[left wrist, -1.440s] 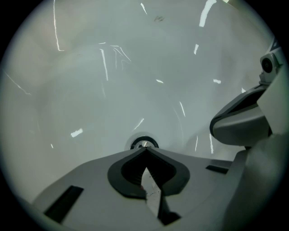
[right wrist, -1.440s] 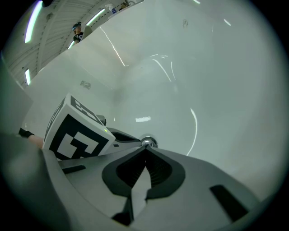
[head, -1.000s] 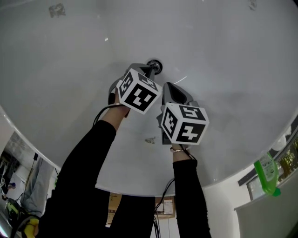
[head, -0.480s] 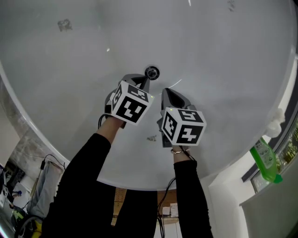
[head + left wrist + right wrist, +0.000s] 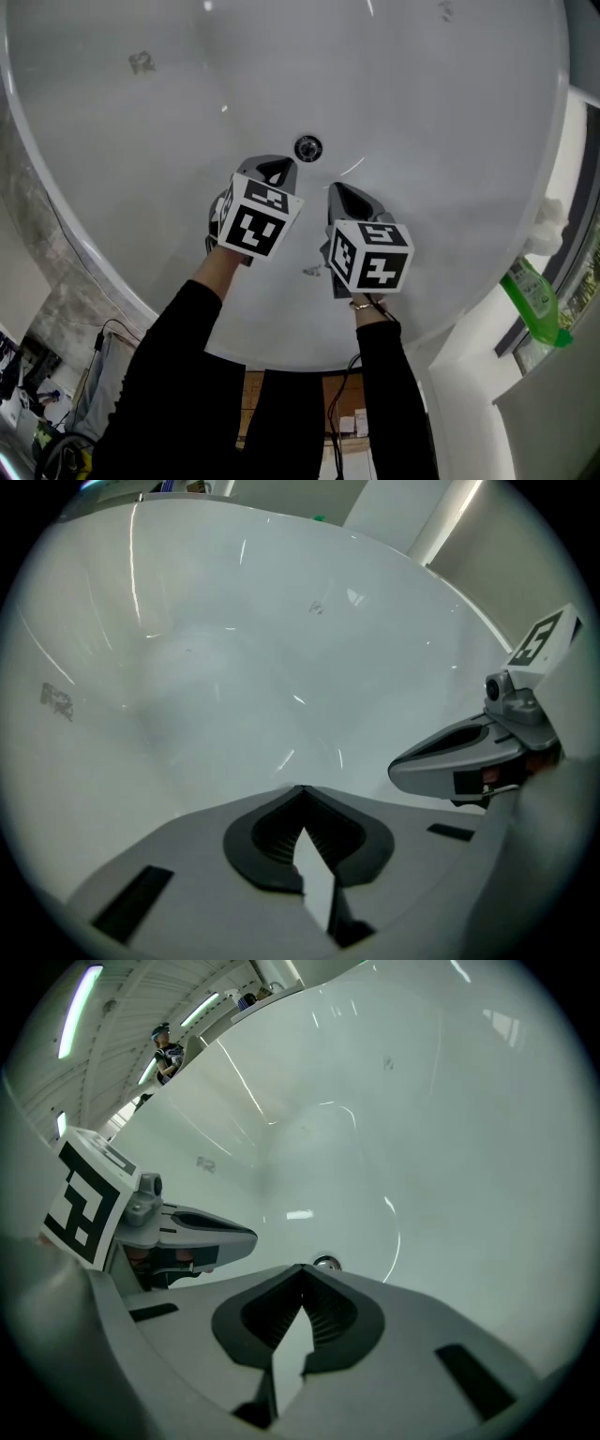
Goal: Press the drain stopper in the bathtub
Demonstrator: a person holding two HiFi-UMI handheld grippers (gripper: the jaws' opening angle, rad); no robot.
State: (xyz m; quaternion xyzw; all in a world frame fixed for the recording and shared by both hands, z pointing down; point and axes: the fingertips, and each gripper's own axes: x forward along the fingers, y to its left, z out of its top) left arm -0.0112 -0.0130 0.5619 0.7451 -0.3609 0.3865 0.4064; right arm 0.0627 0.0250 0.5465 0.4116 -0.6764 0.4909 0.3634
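Just left of the small round chrome drain stopper (image 5: 307, 148), and a little short of it, the left gripper (image 5: 278, 170) points at the floor of the glossy white bathtub (image 5: 441, 112). Its fingers are pressed together on nothing. The stopper lies apart from that tip, slightly ahead and to its right; being round, it needs no lining up. Right of the stopper and farther back, the right gripper (image 5: 339, 192) is likewise closed and empty. The left looks nearer for the press.
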